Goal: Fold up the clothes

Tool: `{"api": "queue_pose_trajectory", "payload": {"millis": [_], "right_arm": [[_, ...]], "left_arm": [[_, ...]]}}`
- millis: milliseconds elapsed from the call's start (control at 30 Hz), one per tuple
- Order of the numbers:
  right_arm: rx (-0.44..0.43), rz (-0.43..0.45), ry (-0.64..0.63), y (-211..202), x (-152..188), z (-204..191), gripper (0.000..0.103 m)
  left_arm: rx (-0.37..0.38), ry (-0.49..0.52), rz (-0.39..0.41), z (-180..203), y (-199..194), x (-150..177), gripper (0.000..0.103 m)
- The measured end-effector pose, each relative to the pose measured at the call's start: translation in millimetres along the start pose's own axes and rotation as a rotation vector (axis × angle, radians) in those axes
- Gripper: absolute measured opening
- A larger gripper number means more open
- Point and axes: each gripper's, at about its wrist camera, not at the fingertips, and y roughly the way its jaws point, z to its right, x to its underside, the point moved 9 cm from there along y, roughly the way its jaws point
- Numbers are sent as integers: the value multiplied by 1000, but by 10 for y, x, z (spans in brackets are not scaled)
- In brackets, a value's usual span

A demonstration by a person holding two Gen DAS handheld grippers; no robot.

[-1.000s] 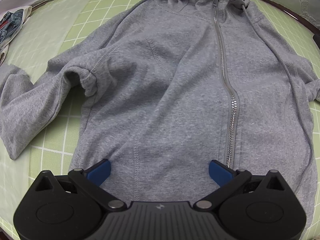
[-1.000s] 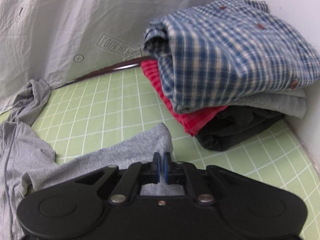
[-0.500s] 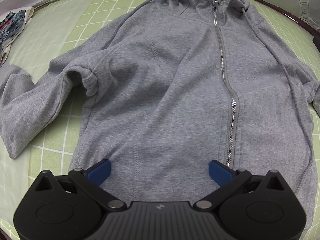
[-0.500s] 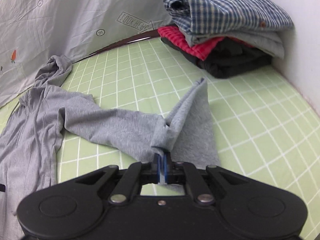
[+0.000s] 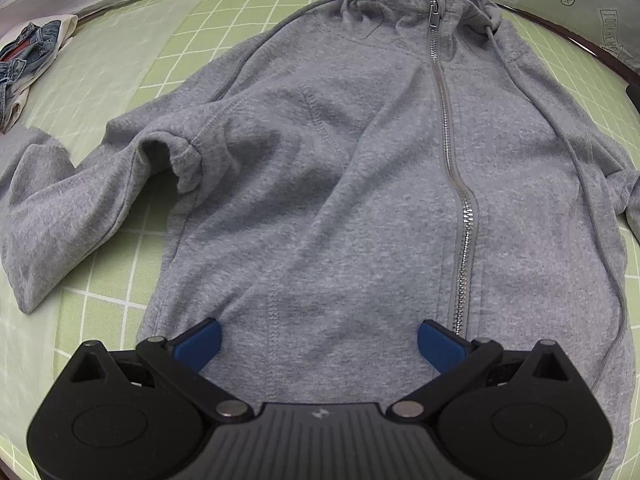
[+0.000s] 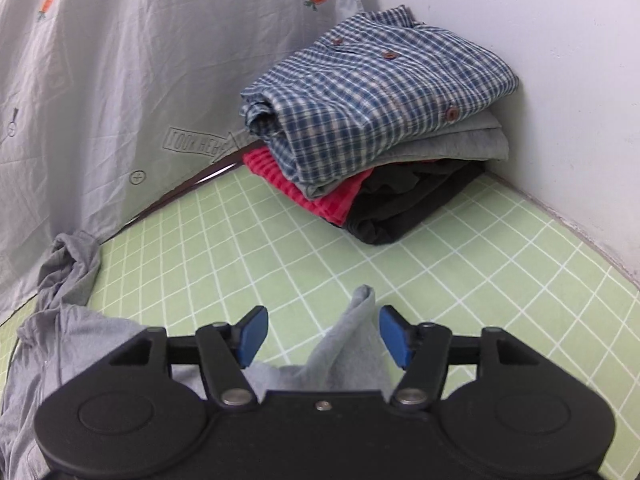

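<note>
Two grippers work on one grey zip hoodie (image 5: 360, 184), which lies face up and zipped on the green grid mat (image 6: 248, 240), hood at the far end, hem at the near end. A second ago the right gripper (image 6: 323, 334) was pinched tight on the end of the hoodie's right sleeve (image 6: 352, 344); half a second ago it held that cuff drawn out over the mat. Now its blue pads stand apart, with the sleeve end lying loosely between them, free of their hold. I judge that the sleeve has just been let go, so it is no longer carried; whether it rests where a fold wants it is hard to say, since the gripper body hides most of it.

The left gripper (image 5: 318, 336) has not moved across the three moments: it hovers over the hem with its fingers wide apart and nothing between them. The left sleeve (image 5: 80, 204) lies out to the left on the mat, creased at the armpit.

No bin or basket shows. At the far right corner a stack of folded clothes (image 6: 380, 128) sits against the wall, a checked shirt on top.
</note>
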Motion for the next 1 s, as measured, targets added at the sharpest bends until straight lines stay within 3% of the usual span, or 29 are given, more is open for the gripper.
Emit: {"api": "queue_pose_trajectory", "payload": {"millis": [167,233,300,333,400,533,667,733,767,833,933,1000], "right_arm": [[90,-114,55,422,-58,178,60],[81,-147,88,507,-7,221,52],[58,-151,119,521,3,242,30],[50,-143,129,512,-6,245,25],[12,-110,123,454,-76,220,14],[-119,-6,193,131,-327,170,13],[-225,232,293,-443,-517,283,12],[-207,311,315,-634,-488,412,12],[-169,305,315,-635,-412,495,12],[-71,238,306,-530,-191,663,12],[61,65,328,-284,283,920,14],[110,23,346,-266,487,1019,21]], "left_arm": [[-2,-7,5,11,2,7,103],[-2,-8,6,10,12,7,103],[-3,-8,8,12,10,7,103],[-3,-9,9,14,7,9,103],[-4,-11,13,17,2,14,103],[-5,-14,16,16,1,15,103],[-6,-16,21,14,3,8,103],[-7,-19,24,11,1,4,103],[-7,-20,25,10,0,3,103],[-8,-21,27,10,0,-3,103],[-8,-18,26,10,9,-16,103],[-8,-18,26,12,13,-21,103]]}}
